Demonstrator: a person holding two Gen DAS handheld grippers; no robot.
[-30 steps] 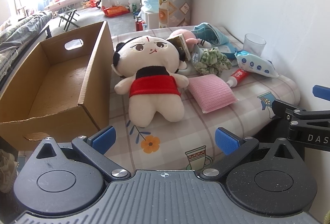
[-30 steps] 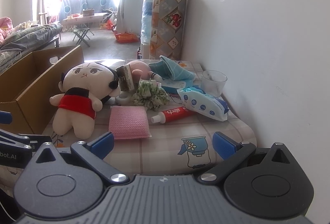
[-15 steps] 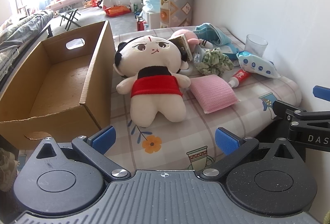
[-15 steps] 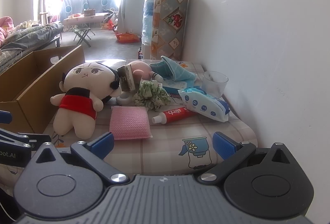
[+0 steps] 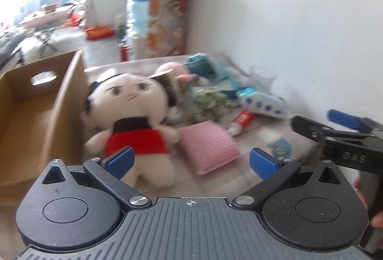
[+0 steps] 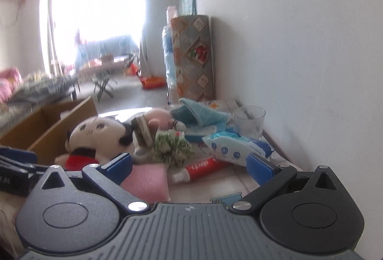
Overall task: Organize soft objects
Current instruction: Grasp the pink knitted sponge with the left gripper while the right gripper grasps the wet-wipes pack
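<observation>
Cluttered bench (image 5: 261, 137) | plush doll (image 5: 134, 116) centre-frame, head-away, nearest my left tool (image 5: 191, 161) | both tools gape, empty

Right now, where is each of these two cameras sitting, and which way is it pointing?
Left wrist view: sits on the left gripper, looking forward past its open blue fingers at the plush doll and the cardboard box; the right gripper and part of a hand show at the right edge.
Right wrist view: sits on the right gripper, low and facing the clutter by the wall; the left gripper's side shows at the left edge.
Both share the doll, the pink pad, the toothpaste tube and the box.
</observation>
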